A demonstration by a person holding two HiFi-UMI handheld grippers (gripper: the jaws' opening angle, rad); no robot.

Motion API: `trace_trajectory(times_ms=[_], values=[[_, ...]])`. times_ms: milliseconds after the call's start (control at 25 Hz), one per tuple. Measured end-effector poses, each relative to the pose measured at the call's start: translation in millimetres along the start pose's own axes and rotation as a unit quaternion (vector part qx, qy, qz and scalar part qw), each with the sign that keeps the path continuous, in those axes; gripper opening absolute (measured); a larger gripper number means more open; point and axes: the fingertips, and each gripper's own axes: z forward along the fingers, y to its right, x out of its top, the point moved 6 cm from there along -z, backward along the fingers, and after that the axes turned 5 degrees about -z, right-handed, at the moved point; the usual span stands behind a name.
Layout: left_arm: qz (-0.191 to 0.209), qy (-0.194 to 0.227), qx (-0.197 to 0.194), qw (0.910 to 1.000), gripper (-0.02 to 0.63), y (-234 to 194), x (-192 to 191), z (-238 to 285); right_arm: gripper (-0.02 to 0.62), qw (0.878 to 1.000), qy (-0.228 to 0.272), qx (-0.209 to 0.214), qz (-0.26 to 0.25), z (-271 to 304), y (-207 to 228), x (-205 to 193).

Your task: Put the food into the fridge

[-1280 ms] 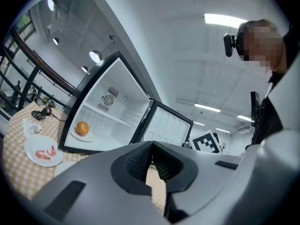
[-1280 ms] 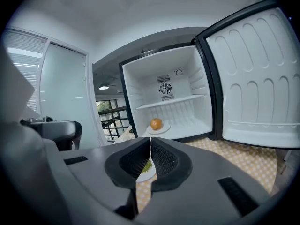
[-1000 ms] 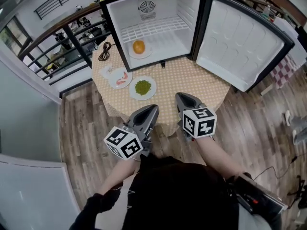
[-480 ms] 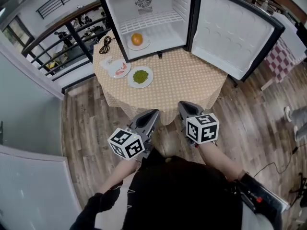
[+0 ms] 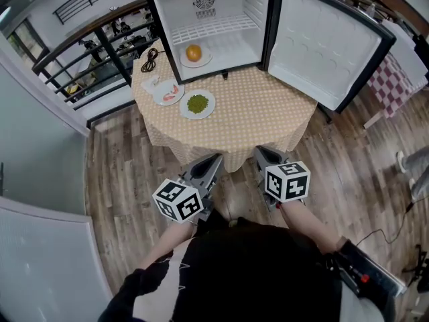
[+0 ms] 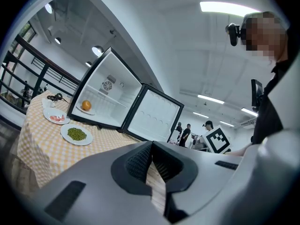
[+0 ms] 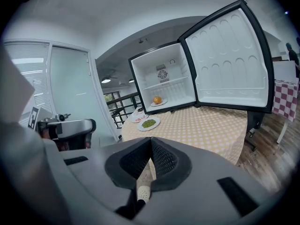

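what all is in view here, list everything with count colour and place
mini fridge: one, black outside and white inside, on the table's far edge, door swung open to the right
orange: one, orange, on a white plate inside the fridge
green food: one heap, on a white plate on the table
pink food: a few pieces, on a white plate on the table
cable: one, black, coiled left of the fridge
table: one, round, beige checked cloth
left gripper: one, grey, shut, empty
right gripper: one, grey, shut, empty
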Motion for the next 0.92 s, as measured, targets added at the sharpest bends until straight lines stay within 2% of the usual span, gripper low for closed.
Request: trace_trajectory(times_ms=[440, 920], values=[[0.006, 0.003, 0.011, 0.9999, 0.014, 1.5, 1.4, 0.3, 0.015, 1.0, -0.005, -0.003, 0.001, 1.3, 9.5, -7.0], [0.016, 0.007, 0.014, 0.9998, 0.014, -0.2, 11.4, 2.2, 0.015, 1.0, 0.008, -0.002, -0.009, 1.1, 10.6, 6.4]])
